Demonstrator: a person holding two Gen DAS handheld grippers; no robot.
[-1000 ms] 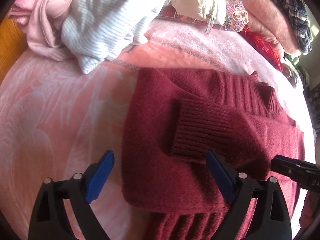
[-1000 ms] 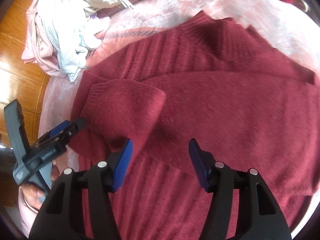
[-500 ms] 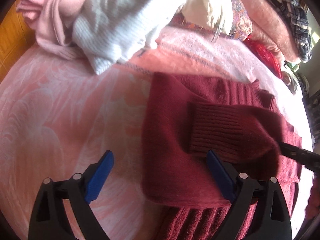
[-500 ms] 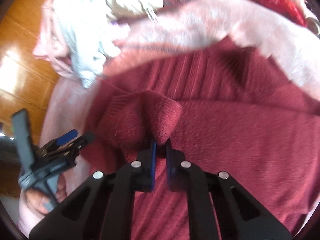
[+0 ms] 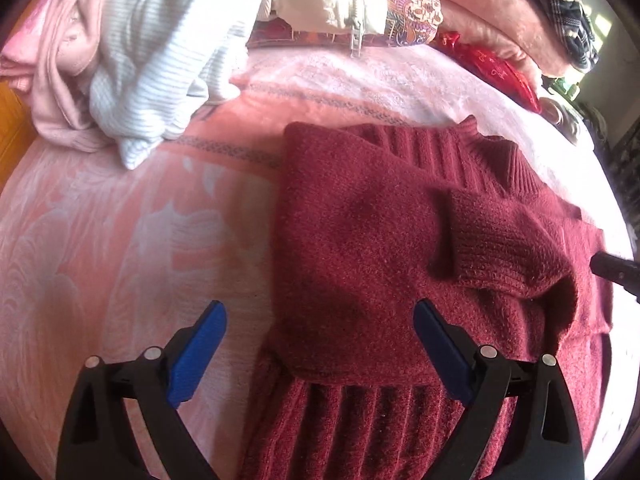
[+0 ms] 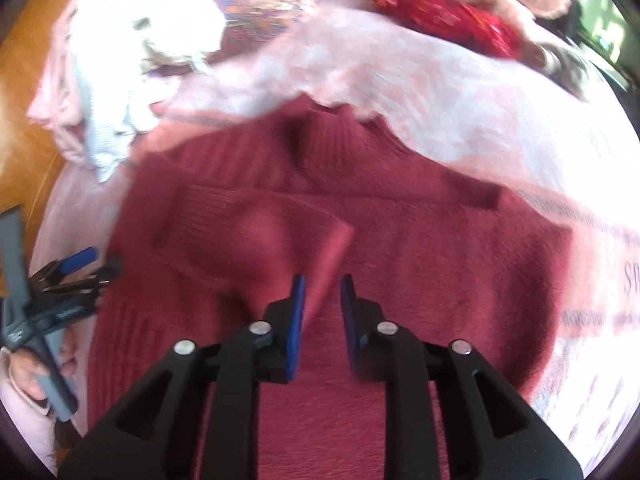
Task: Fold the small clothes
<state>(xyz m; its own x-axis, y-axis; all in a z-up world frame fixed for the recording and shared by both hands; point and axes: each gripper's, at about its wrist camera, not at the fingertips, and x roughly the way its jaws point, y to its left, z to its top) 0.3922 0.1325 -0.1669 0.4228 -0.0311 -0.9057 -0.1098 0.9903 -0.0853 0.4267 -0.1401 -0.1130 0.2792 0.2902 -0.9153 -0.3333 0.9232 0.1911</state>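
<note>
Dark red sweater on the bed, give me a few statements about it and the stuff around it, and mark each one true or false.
1. The dark red sweater lies on a pink blanket. True.
2. The left gripper is clamped on the sweater's collar. False: its jaws stand wide open, with only the sweater's near edge between them and neither pad pressing on it.
3. A ribbed cuff lies folded across the sweater's body. True.
4. The white striped top is spread flat over the sweater. False: it sits bunched in a pile beyond the sweater, apart from it.
5. The right gripper has a fold of sweater between its jaws. True; the jaws are opening.
</note>
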